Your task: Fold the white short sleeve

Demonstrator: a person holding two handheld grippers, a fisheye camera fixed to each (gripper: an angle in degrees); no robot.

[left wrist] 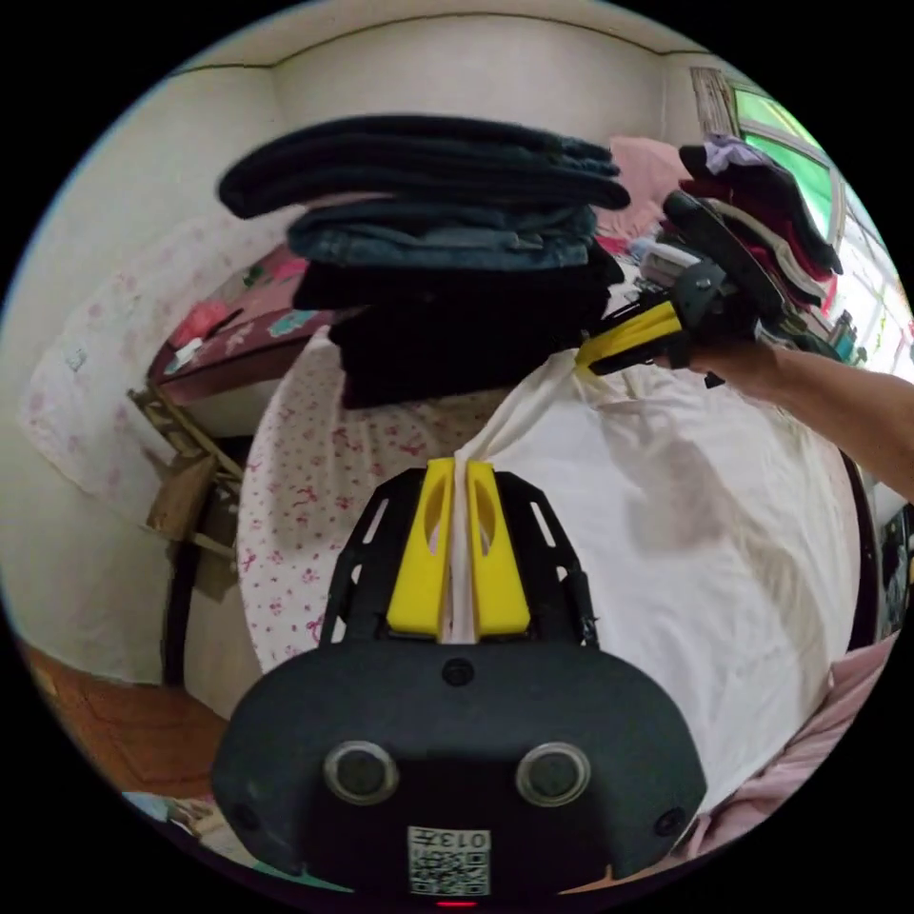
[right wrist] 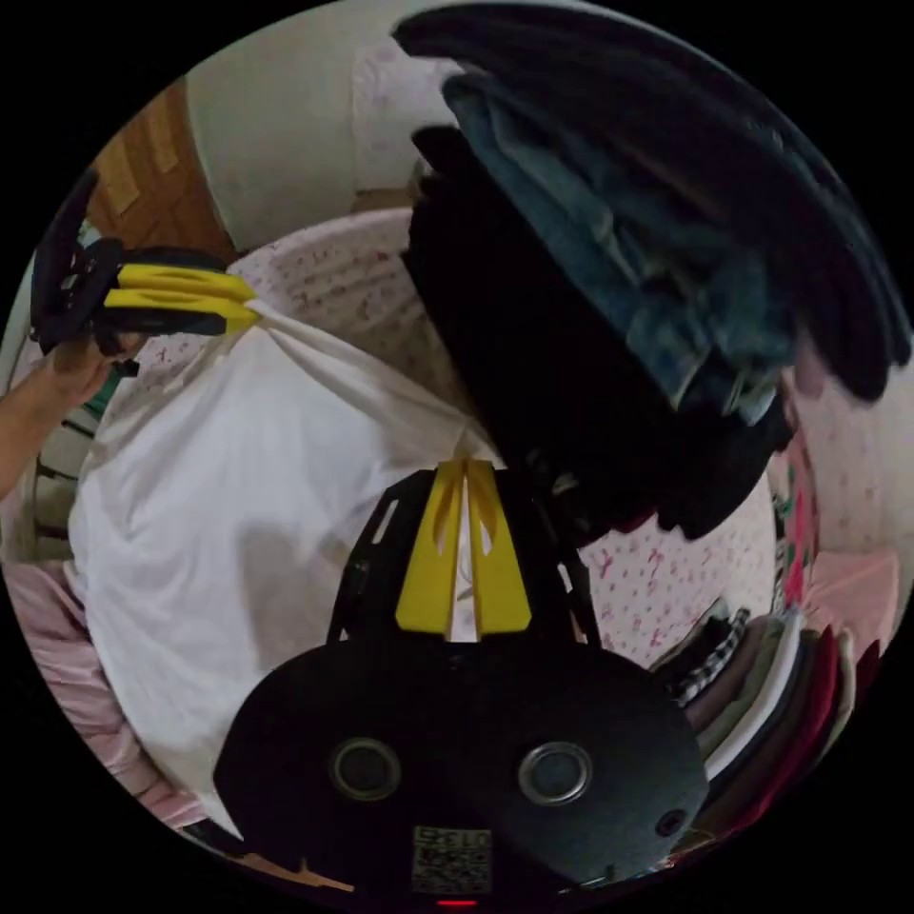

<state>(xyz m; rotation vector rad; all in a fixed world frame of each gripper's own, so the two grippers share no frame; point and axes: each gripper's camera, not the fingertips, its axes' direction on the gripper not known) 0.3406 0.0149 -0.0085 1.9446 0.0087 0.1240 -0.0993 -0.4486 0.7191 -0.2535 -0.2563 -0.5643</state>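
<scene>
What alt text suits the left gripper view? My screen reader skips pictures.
The left gripper is shut on a bunched edge of the white shirt, which the right gripper also pinches, over a floral table. A stack of dark folded clothes stands behind.

Each camera rides close behind its own claw, facing the dark stack (left wrist: 447,257), and both share the shirt (right wrist: 248,495).

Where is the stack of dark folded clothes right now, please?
The stack of dark folded clothes sits on the floral sheet, just beyond the white shirt held by both grippers.
</scene>
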